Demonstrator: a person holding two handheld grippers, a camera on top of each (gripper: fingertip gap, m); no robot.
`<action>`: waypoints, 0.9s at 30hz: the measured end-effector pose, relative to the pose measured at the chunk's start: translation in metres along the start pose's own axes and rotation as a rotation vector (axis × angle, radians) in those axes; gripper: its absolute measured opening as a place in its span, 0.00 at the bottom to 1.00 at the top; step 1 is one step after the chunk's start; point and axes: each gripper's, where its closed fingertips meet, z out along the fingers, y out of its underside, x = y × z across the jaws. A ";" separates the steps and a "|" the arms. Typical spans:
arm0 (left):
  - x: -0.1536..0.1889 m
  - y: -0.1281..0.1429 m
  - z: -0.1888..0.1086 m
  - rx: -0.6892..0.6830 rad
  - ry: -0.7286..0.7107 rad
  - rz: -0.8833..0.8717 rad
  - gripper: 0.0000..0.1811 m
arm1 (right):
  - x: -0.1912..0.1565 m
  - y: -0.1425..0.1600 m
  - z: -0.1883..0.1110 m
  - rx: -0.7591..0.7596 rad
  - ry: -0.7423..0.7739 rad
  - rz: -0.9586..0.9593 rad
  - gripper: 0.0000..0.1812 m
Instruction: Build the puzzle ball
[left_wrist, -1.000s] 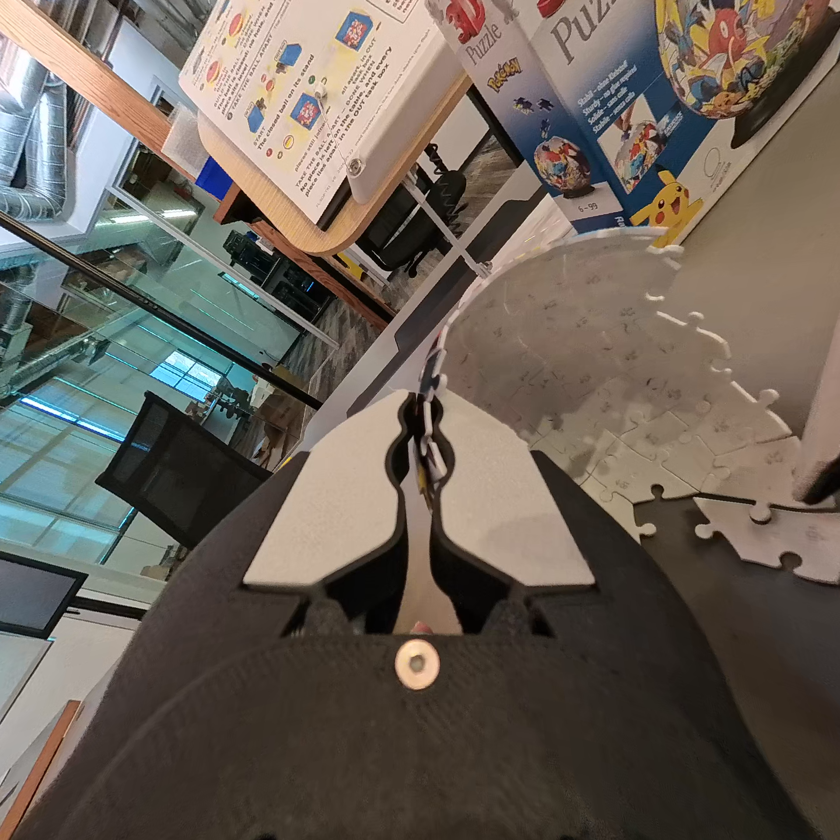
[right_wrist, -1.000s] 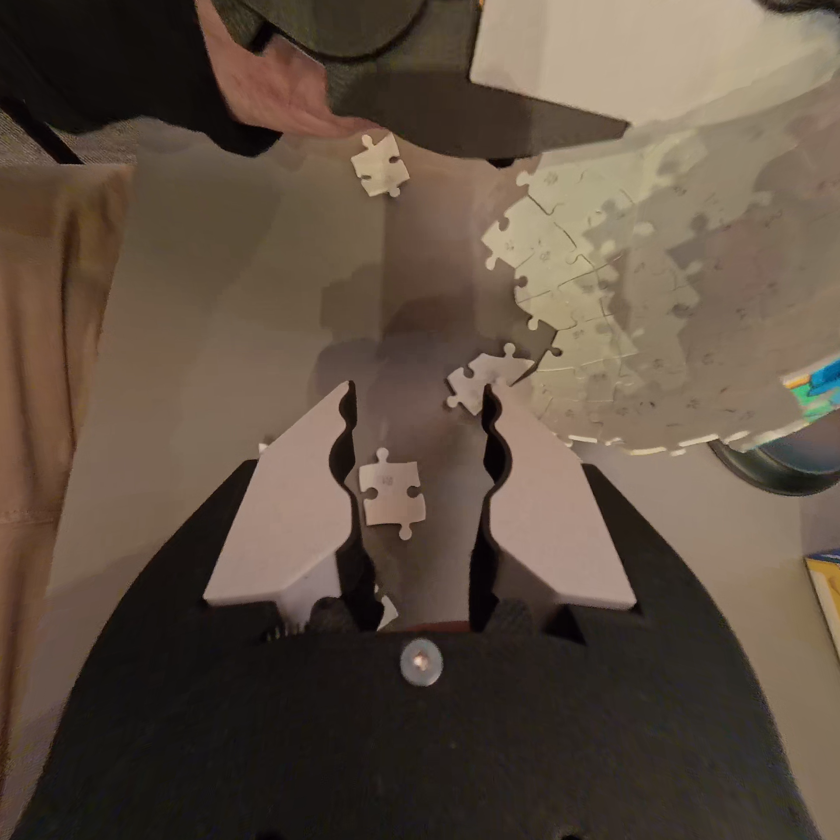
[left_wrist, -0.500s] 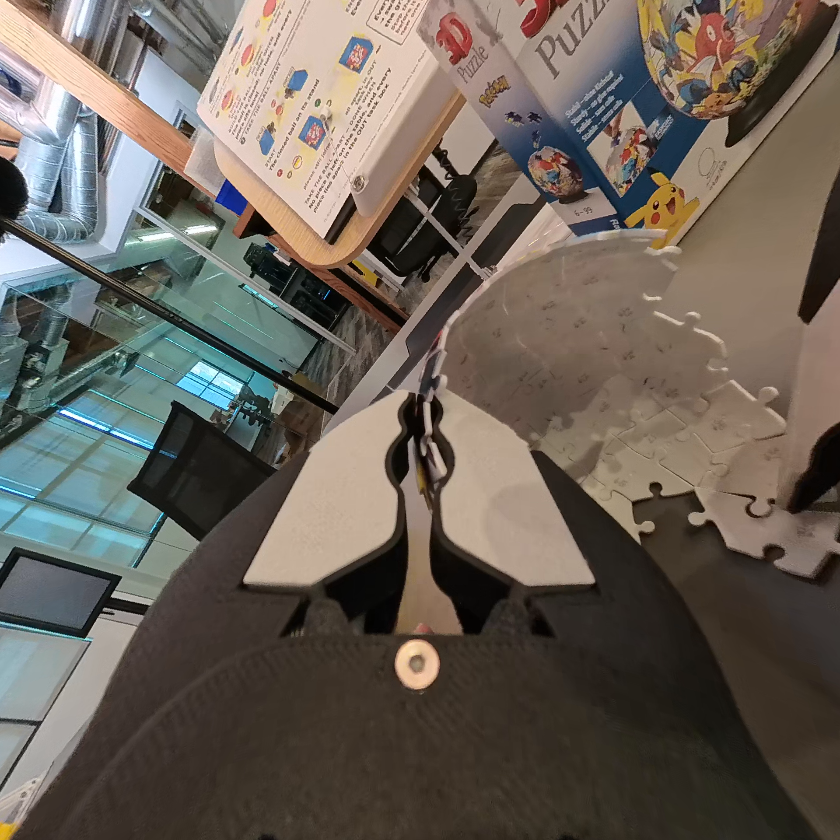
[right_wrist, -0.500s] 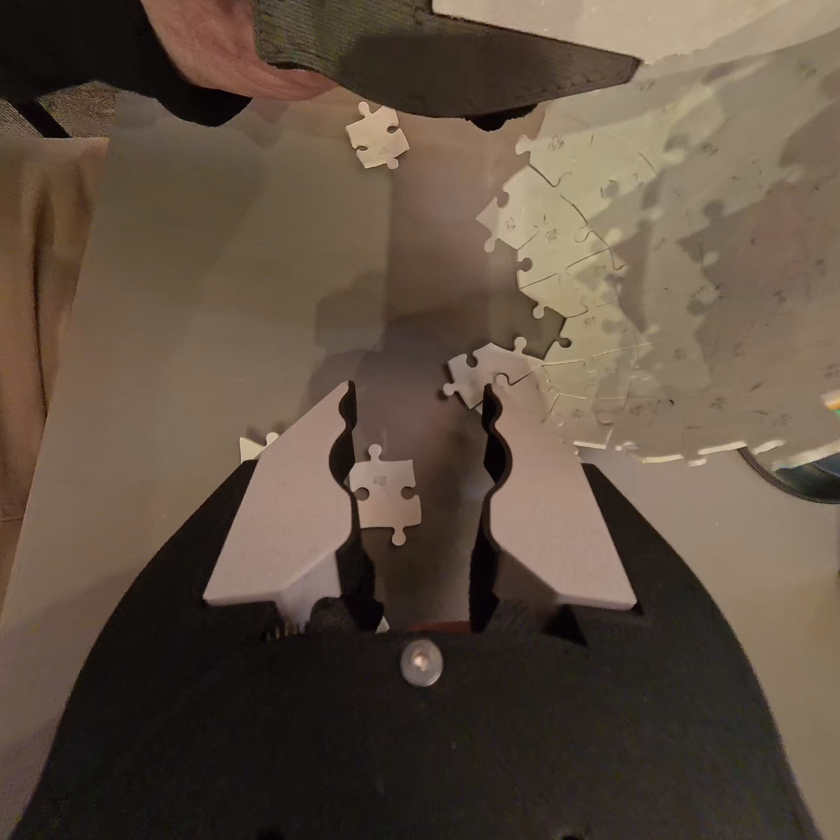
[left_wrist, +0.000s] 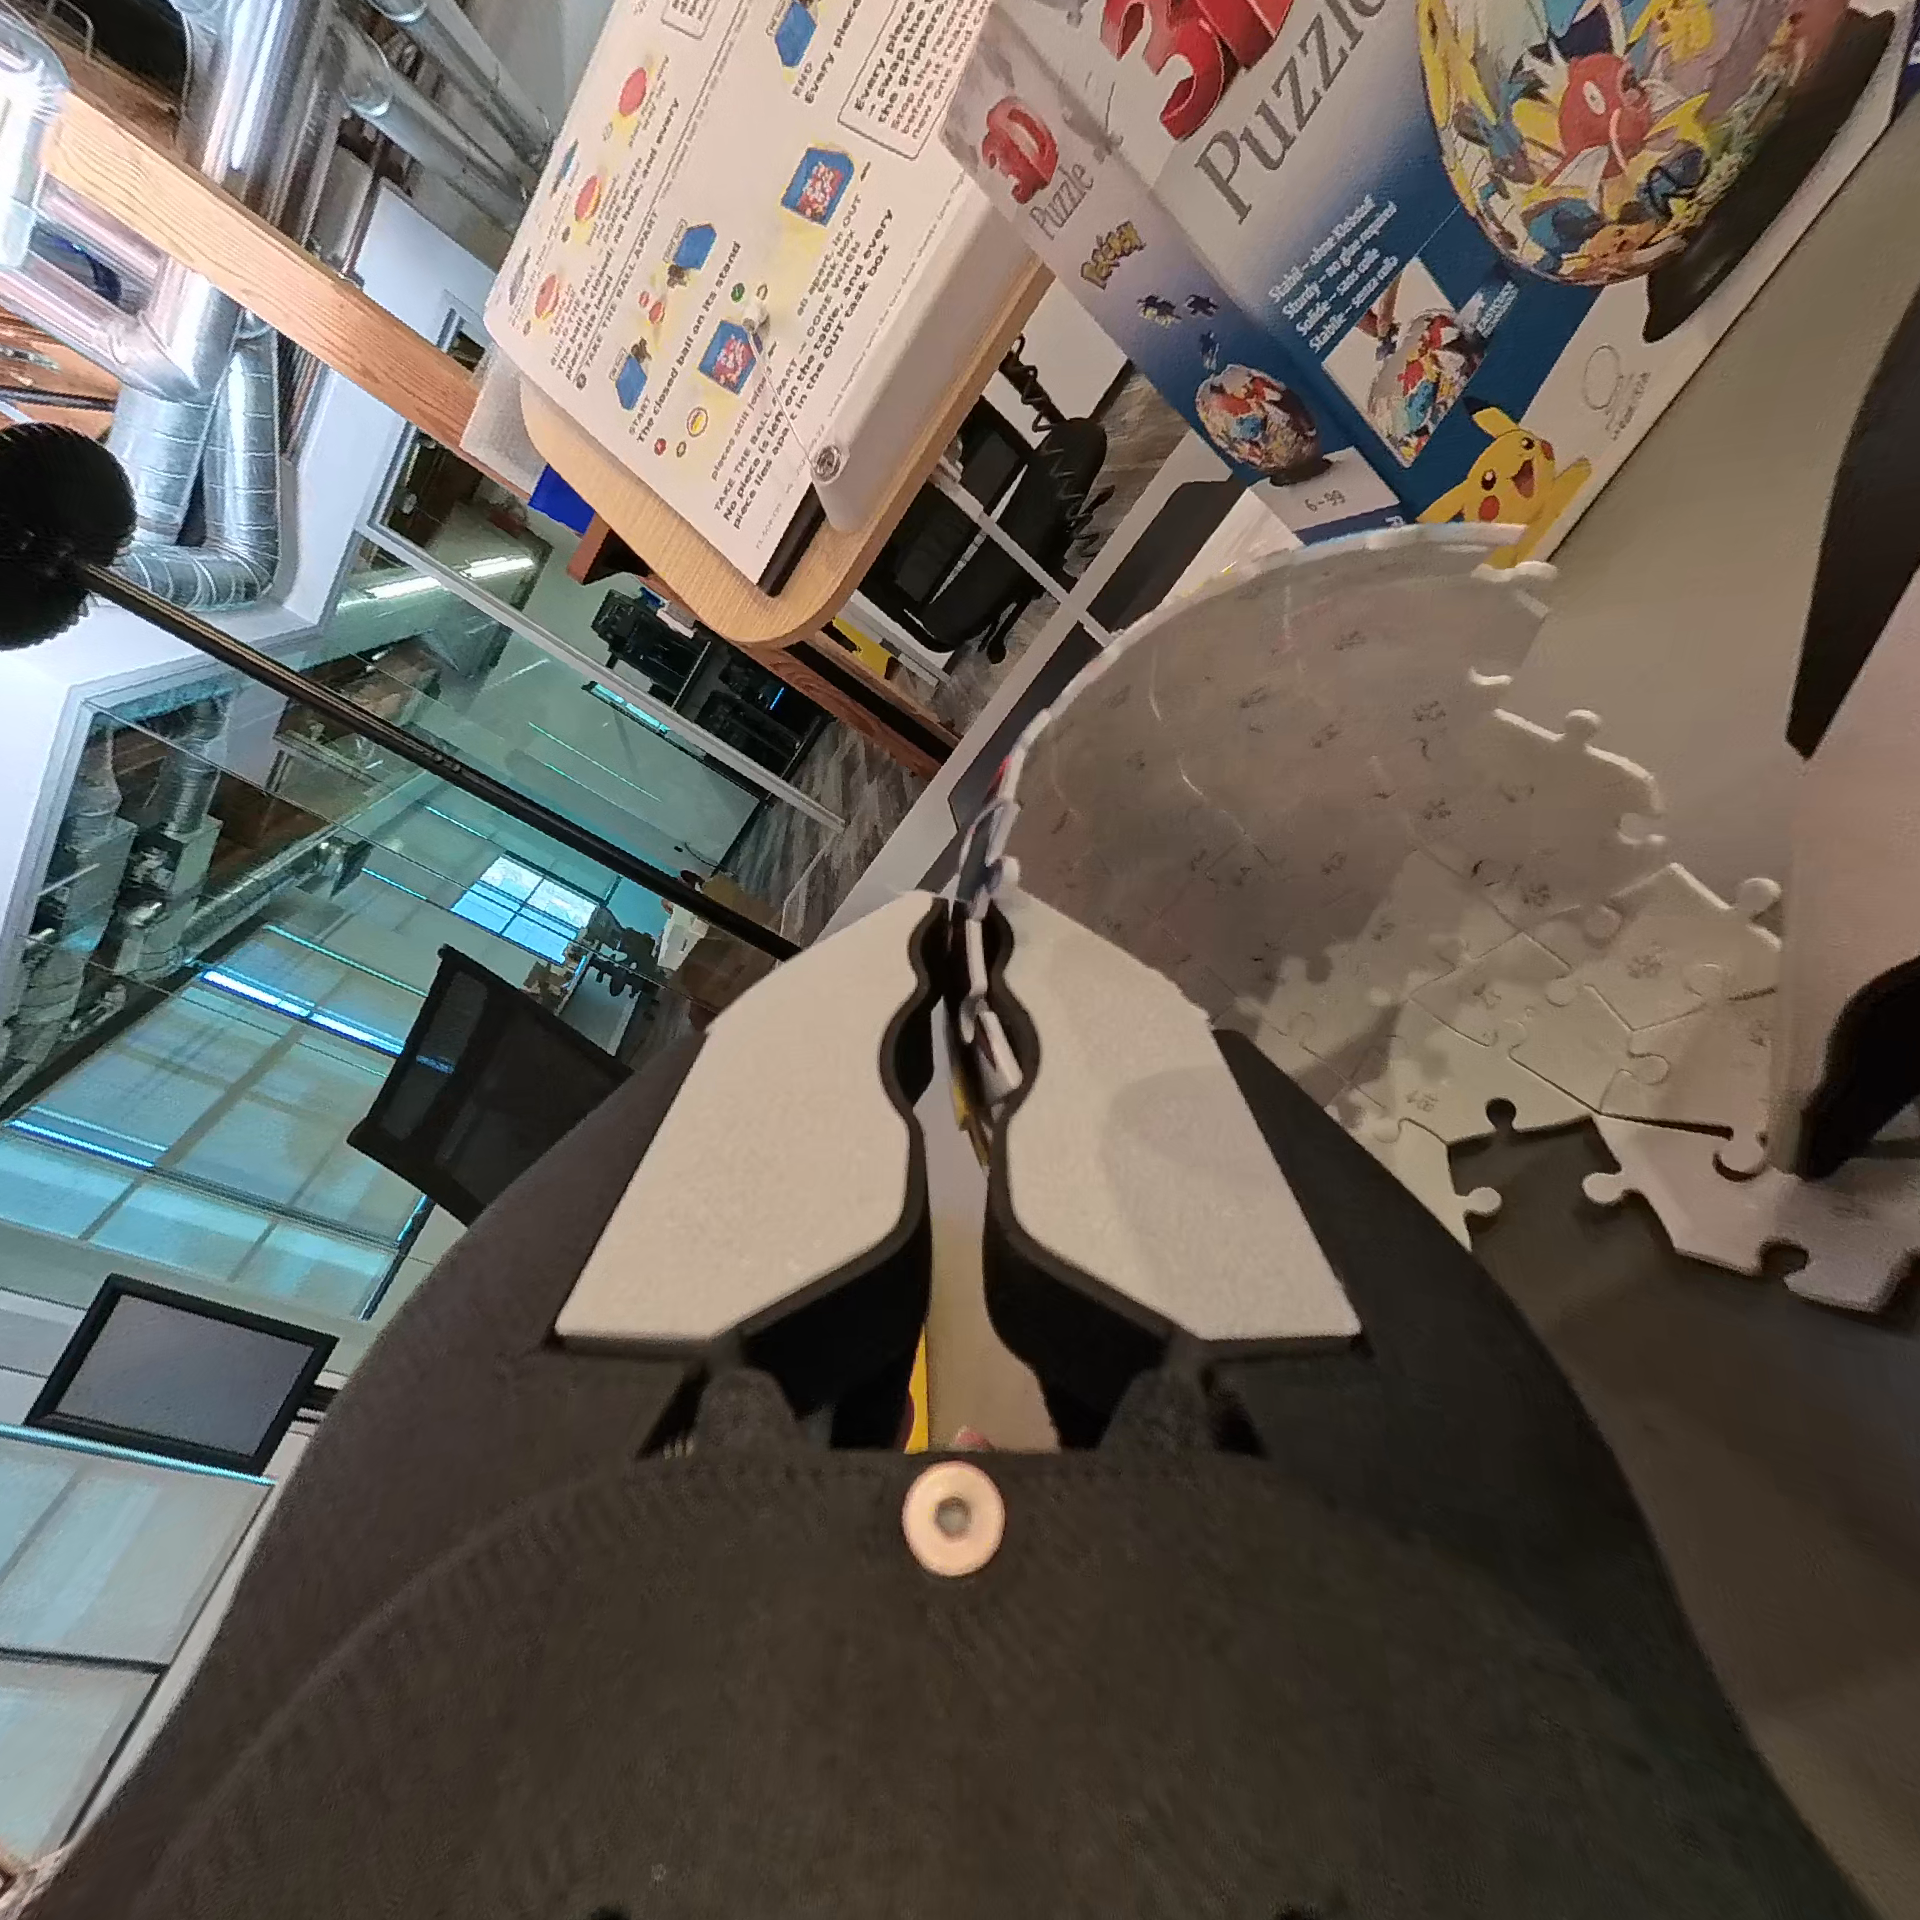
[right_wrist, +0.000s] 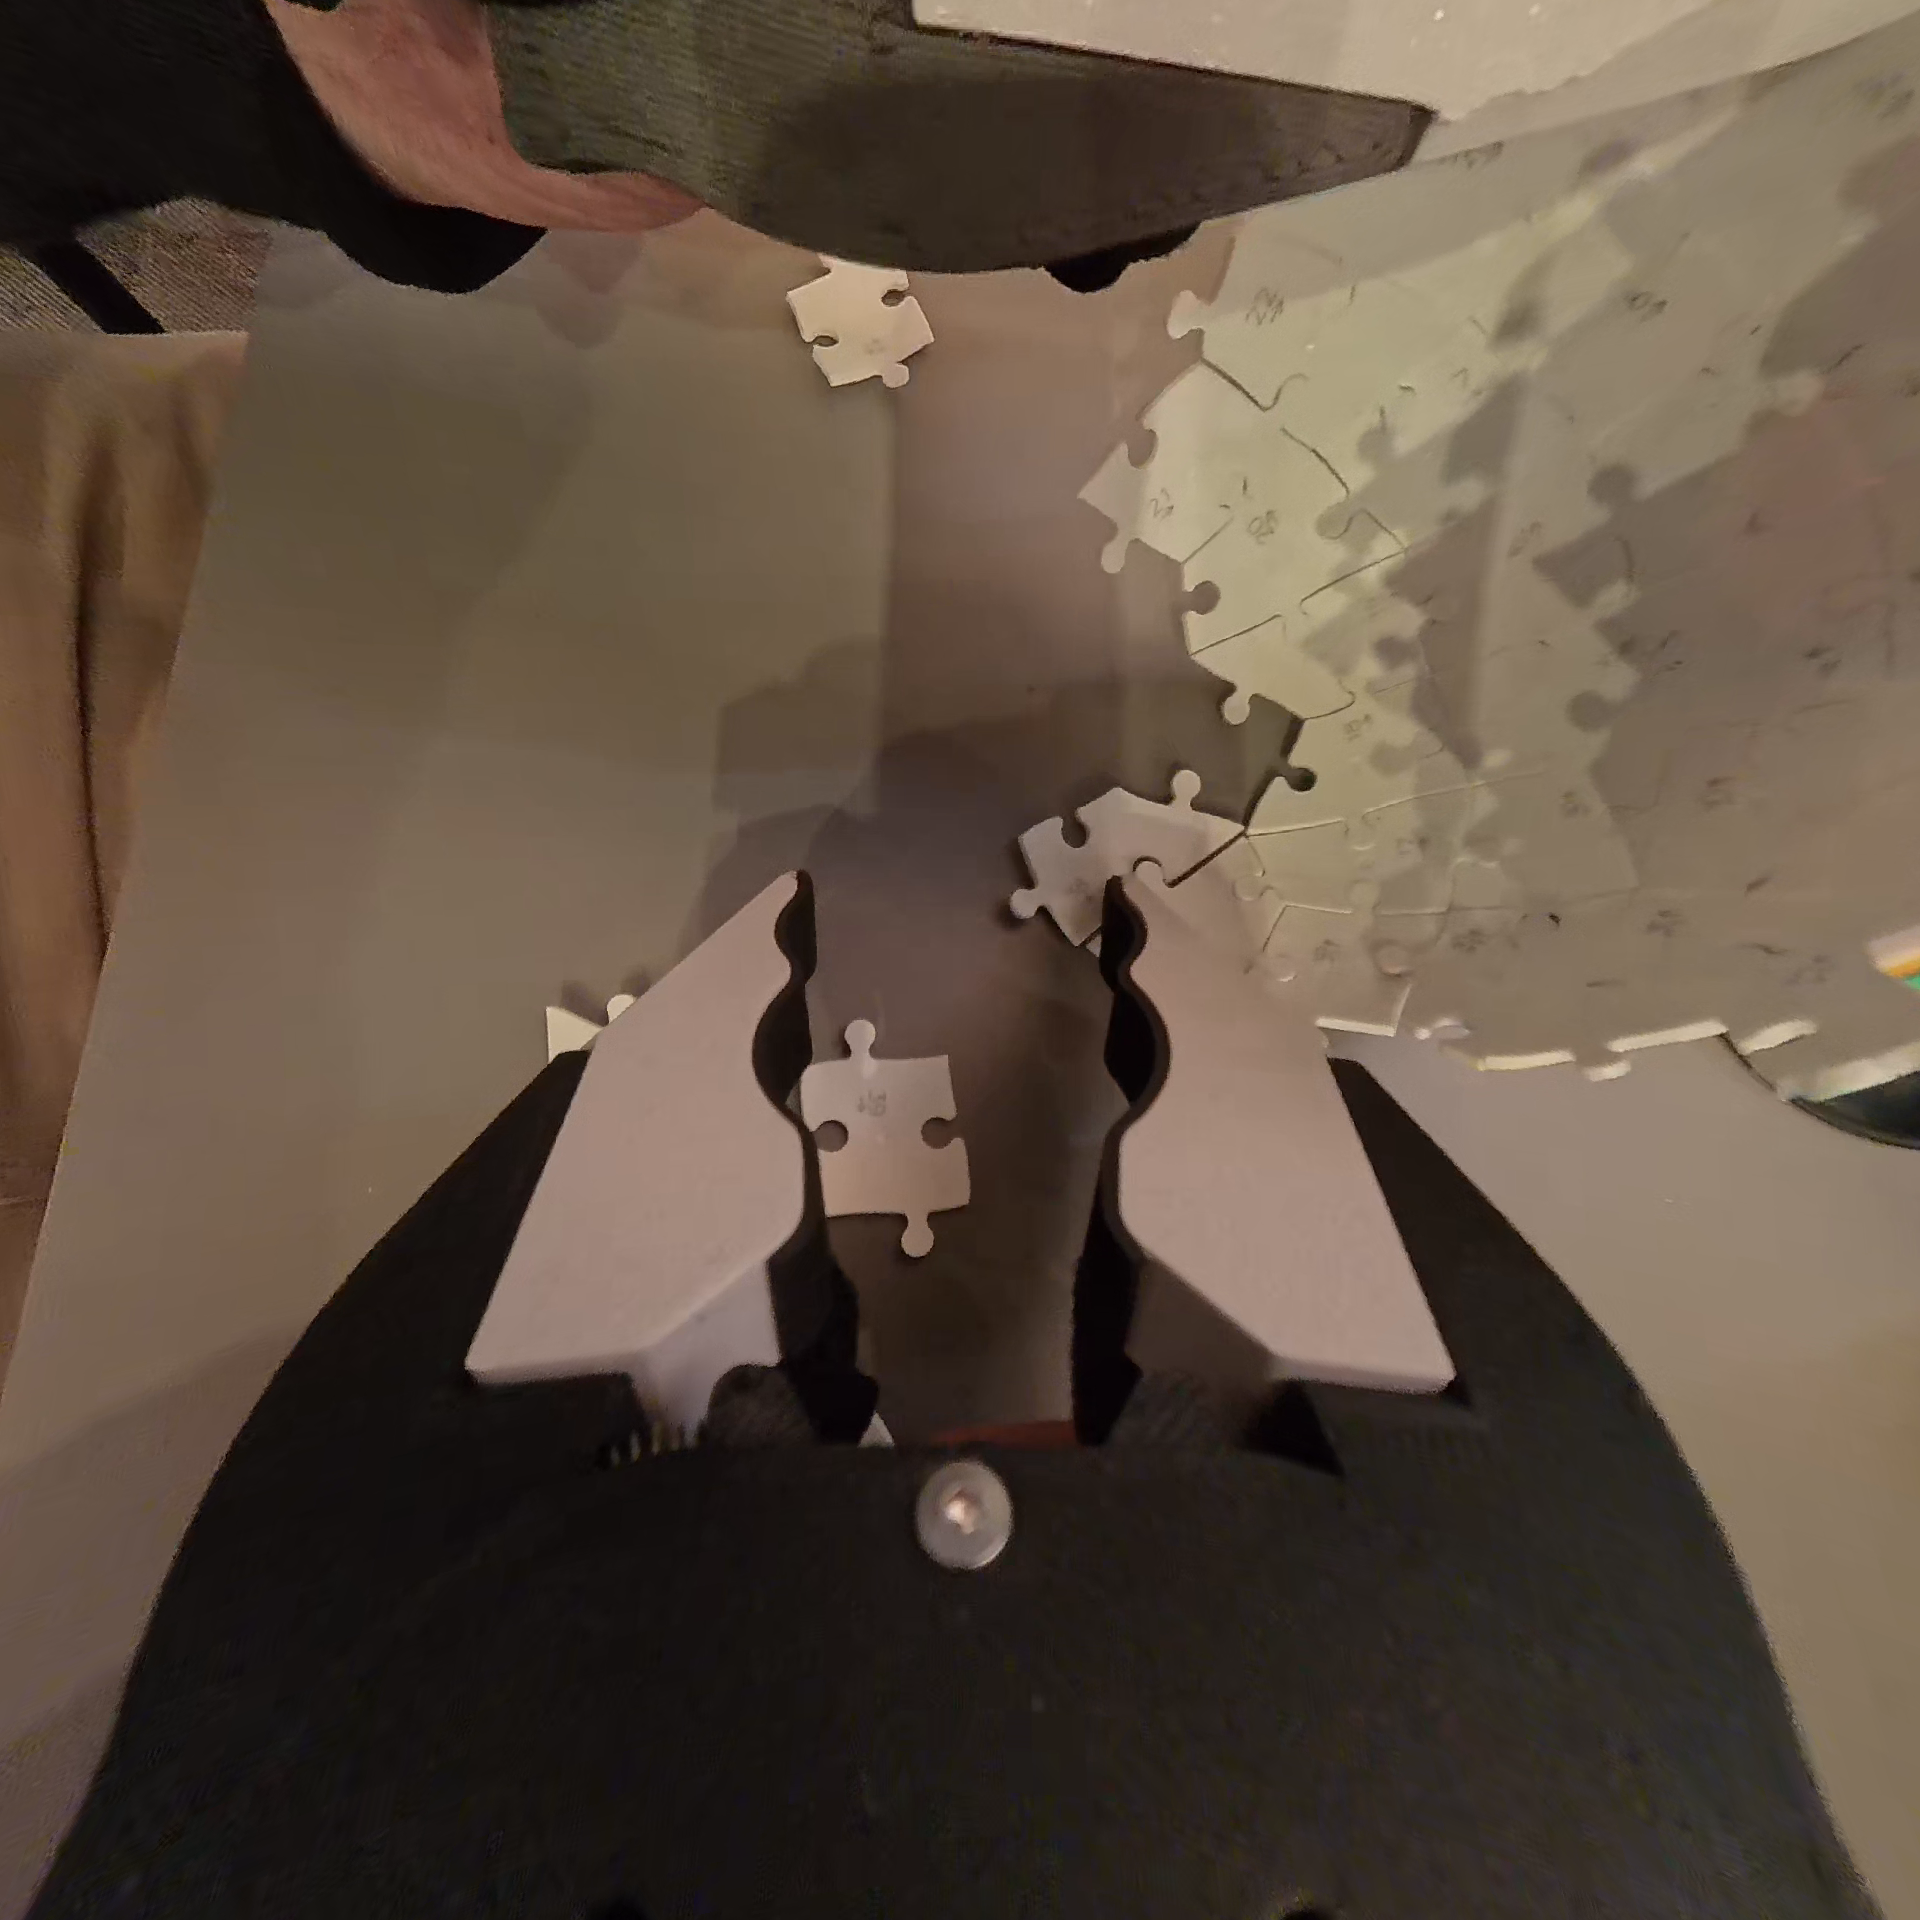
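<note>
The half-built puzzle ball (left_wrist: 1351, 831) is a white curved shell, inside facing me. My left gripper (left_wrist: 971, 914) is shut on the shell's rim and holds it tilted over the table. In the right wrist view the shell (right_wrist: 1507, 623) fills the right side. My right gripper (right_wrist: 956, 894) is open and low over the table. A loose white piece (right_wrist: 888, 1138) lies flat between its fingers. Its right fingertip (right_wrist: 1122, 904) touches another piece (right_wrist: 1112, 852) at the shell's jagged edge. The left wrist view shows that piece (left_wrist: 1808, 1236) under a dark finger (left_wrist: 1860, 1081).
A third loose piece (right_wrist: 860, 335) lies farther off, under the left gripper's body (right_wrist: 935, 135) and a hand (right_wrist: 468, 125). Another piece (right_wrist: 582, 1029) peeks out left of my right gripper. The puzzle box (left_wrist: 1455, 260) and an instruction sheet (left_wrist: 748, 239) stand behind the shell. One gripper's finger ends stand about 15 cm off the other's.
My right gripper has moved forward toward the shell, still open. The piece at the shell's edge now sits against its right fingertip. The left gripper keeps its hold on the rim.
</note>
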 end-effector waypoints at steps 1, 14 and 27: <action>0.000 -0.001 0.000 0.001 -0.001 0.004 0.02 | 0.000 0.000 0.000 0.003 0.001 0.002 0.30; 0.000 -0.001 0.000 0.003 -0.005 0.015 0.02 | 0.005 -0.002 -0.002 0.015 0.028 -0.007 0.30; 0.000 -0.004 -0.005 0.004 -0.016 0.023 0.06 | 0.006 -0.001 0.000 0.020 0.041 -0.022 0.32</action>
